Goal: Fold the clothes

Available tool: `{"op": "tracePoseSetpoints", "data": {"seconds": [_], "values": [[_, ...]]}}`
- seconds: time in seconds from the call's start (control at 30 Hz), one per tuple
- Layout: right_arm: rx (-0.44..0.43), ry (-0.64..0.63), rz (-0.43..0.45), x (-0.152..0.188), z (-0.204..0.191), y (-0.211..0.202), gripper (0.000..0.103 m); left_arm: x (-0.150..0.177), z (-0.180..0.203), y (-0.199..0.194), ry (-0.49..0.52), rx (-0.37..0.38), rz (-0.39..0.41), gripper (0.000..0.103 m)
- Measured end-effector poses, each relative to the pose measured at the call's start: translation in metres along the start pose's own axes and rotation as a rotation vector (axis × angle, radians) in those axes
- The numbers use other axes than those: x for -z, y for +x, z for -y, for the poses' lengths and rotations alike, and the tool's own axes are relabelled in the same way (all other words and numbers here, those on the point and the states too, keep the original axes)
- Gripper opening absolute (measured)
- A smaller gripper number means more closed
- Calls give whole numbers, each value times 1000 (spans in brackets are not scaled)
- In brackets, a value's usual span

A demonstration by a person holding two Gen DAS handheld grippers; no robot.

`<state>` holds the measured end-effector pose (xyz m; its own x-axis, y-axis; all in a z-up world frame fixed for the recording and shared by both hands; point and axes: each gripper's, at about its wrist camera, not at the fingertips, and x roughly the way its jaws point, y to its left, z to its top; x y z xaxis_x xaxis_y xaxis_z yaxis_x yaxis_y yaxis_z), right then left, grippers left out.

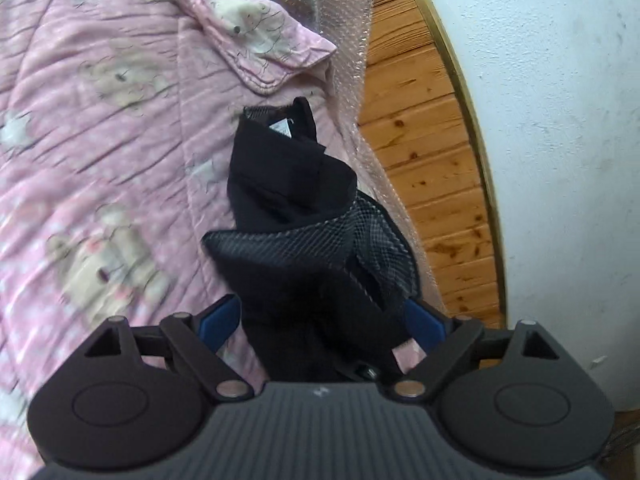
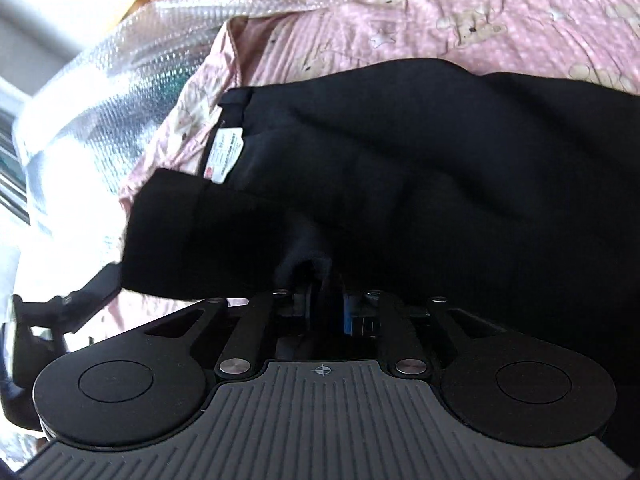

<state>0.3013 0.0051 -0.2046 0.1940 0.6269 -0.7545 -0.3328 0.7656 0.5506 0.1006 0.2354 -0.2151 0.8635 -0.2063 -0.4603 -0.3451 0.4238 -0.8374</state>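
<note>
A bed carries everything here — its top is covered by a pink quilt (image 1: pixel 100 152) printed with pale teddy bears, stitched in wrinkled rows. One quilt corner (image 1: pixel 276 48) is turned back near the edge. A sheet of clear bubble wrap (image 2: pixel 120 64) lies along that edge beside the wooden floor (image 1: pixel 420 128). A black garment (image 2: pixel 400 152) rests on the quilt — white label (image 2: pixel 228 154) showing at its waistband.
</note>
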Motion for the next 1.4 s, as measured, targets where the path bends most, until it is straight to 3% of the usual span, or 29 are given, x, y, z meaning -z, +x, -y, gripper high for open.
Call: {"op": "tracePoseSetpoints", "data": {"seconds": [0.2, 0.37, 0.63, 0.7, 0.73, 0.83, 0.9, 0.97, 1.0, 1.03, 1.13, 1.2, 1.27, 1.33, 1.4], "values": [[-13, 122, 12, -7, 25, -13, 17, -12, -6, -17, 26, 15, 80, 82], [23, 90, -8, -14, 31, -13, 17, -20, -18, -30, 18, 18, 135, 82], [40, 140, -51, -23, 38, -4, 16, -20, 1, 6, 112, 99, 75, 79], [35, 136, -59, -24, 38, -5, 17, -25, 3, 10, 101, 137, 58, 42], [32, 128, -60, -24, 36, -6, 24, -29, 3, 7, 83, 161, 38, 7], [-34, 5, -15, -21, 11, -26, 27, -37, 6, -29, 55, 225, 60, 0], [-93, -87, -9, -15, -9, -37, 28, -41, 3, -59, 21, 264, 92, 0], [-100, -197, -10, -6, -30, -38, 35, -44, -4, -77, -8, 271, 119, 1], [-96, -253, -10, -1, -40, -37, 44, -46, -7, -79, -9, 258, 123, 2], [-75, -309, -6, 4, -49, -35, 54, -44, -12, -75, -10, 225, 108, 4], [121, -443, 27, 14, -67, -16, 56, -33, -26, -57, -20, 118, 51, 9], [227, -499, 45, 14, -72, -3, 56, -20, -31, -51, -33, 79, 48, 22], [204, -504, 64, 7, -68, -4, 60, -11, -30, -49, -48, 82, 63, 51], [155, -508, 89, -4, -71, 1, 67, -7, -25, -41, -29, 64, 84, 61], [143, -549, 113, -12, -77, 5, 69, -10, -18, -26, -16, 51, 97, 64]]}}
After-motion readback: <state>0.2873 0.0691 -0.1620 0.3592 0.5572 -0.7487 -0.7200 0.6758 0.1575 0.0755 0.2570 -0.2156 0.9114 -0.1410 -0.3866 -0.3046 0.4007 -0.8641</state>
